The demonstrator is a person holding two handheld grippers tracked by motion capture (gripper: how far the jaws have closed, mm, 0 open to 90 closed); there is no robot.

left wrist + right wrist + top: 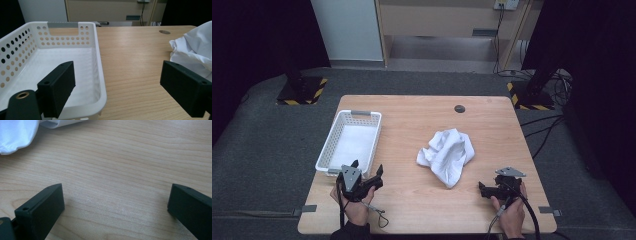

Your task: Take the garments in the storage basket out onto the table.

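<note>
1. Nearest the person, in the high view, the left tool (368,171) sits at the front-left of the tabletop (412,200), held in a hand (354,207), jaws spread wide and holding nothing.
2. The right tool (484,190) rests at the front-right in the other hand (512,215). Its spread is hard to judge from above, but the right gripper view shows the jaws standing wide apart over bare wood, with nothing between them.
3. That view also catches an edge of the white cloth (17,135) at its top left, apart from the jaws.
4. The high view places the crumpled cloth (447,156) near the middle of the tabletop, between the two tools and farther back.
5. The left gripper view shows the white perforated basket (98,75) just beside its left jaw, empty inside.
6. Farthest, a small dark round spot (459,108) lies near the back edge.
</note>
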